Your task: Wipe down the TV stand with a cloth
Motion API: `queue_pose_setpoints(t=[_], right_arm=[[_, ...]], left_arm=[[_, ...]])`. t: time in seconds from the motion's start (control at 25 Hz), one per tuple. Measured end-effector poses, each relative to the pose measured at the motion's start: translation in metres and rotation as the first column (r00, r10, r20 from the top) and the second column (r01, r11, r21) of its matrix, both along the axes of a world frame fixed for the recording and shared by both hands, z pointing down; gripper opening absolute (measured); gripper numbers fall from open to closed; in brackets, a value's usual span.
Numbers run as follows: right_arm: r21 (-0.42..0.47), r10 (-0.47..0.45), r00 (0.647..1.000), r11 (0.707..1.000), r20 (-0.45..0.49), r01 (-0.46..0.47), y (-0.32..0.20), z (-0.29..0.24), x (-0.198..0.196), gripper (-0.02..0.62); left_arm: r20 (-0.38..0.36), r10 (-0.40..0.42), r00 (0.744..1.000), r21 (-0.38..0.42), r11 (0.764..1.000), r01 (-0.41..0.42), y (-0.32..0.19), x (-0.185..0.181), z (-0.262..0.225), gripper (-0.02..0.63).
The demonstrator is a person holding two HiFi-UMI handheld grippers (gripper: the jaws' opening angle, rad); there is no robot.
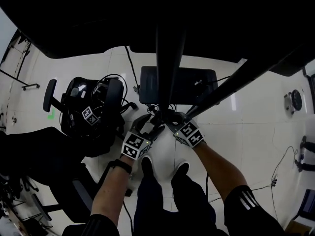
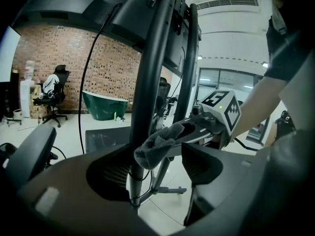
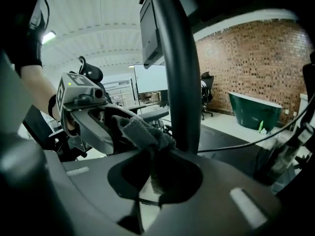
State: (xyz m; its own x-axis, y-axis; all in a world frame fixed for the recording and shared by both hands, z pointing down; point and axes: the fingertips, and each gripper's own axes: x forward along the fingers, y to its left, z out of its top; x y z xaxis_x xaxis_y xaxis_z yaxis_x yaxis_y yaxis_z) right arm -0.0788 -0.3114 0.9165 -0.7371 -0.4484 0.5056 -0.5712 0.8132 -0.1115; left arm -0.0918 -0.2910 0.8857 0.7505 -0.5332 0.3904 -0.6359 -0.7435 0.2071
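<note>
- Fingers of the right gripper point(image 3: 155, 178) pinch a grey cloth point(image 2: 156, 145), which bunches against the TV stand's upright pole point(image 2: 153, 77). The stand's dark base plate point(image 1: 197, 85) lies on the floor below.
- Fingers of the left gripper point(image 2: 152, 173) are spread and hold nothing. The pole shows in their gap, though we cannot tell whether they straddle it.
- We judge the pinch shallow, so dragging along the pole could pull the cloth free.
- A cable point(image 2: 93, 68) hangs beside the pole and others cluster at its foot. The cloth or the open left jaws could snag them and tug the screen's connections.
</note>
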Motion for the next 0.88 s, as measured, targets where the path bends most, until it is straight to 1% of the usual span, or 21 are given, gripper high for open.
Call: queue_pose_setpoints(t=[0.12, 0.28, 0.4, 0.48, 0.56, 0.6, 0.72, 0.88], right_arm=[[0.044, 0.000, 0.999, 0.999, 0.036, -0.001, 0.011, -0.054, 0.008, 0.037], [0.112, 0.026, 0.988, 0.993, 0.154, -0.044, 0.019, -0.152, 0.019, 0.035], [0.167, 0.010, 0.984, 0.985, 0.177, -0.040, 0.030, -0.217, 0.031, 0.035], [0.210, -0.015, 0.983, 0.977, 0.183, -0.024, 0.037, -0.259, 0.038, 0.035], [0.261, -0.036, 0.982, 0.965, 0.187, -0.014, 0.042, -0.299, 0.046, 0.035], [0.288, -0.042, 0.981, 0.957, 0.188, -0.014, 0.044, -0.318, 0.051, 0.035], [0.363, -0.037, 0.981, 0.931, 0.193, -0.036, 0.048, -0.371, 0.067, 0.035], [0.463, -0.019, 0.983, 0.883, 0.184, -0.070, 0.050, -0.438, 0.089, 0.035]], left_arm=[[-0.031, -0.016, 0.999, 0.039, 0.999, 0.018, 0.005, 0.009, -0.050, 0.342], [-0.101, -0.063, 0.993, 0.129, 0.989, 0.076, 0.008, 0.023, -0.143, 0.342], [-0.110, -0.058, 0.992, 0.200, 0.977, 0.080, 0.020, 0.033, -0.209, 0.342], [-0.106, -0.035, 0.994, 0.254, 0.965, 0.061, 0.028, 0.043, -0.251, 0.342], [-0.101, 0.001, 0.995, 0.314, 0.949, 0.031, 0.037, 0.056, -0.291, 0.342], [-0.097, 0.019, 0.995, 0.349, 0.937, 0.016, 0.041, 0.061, -0.310, 0.342], [-0.088, 0.066, 0.994, 0.451, 0.892, -0.020, 0.053, 0.078, -0.363, 0.342], [-0.105, 0.147, 0.984, 0.521, 0.850, -0.071, 0.063, 0.097, -0.423, 0.342]])
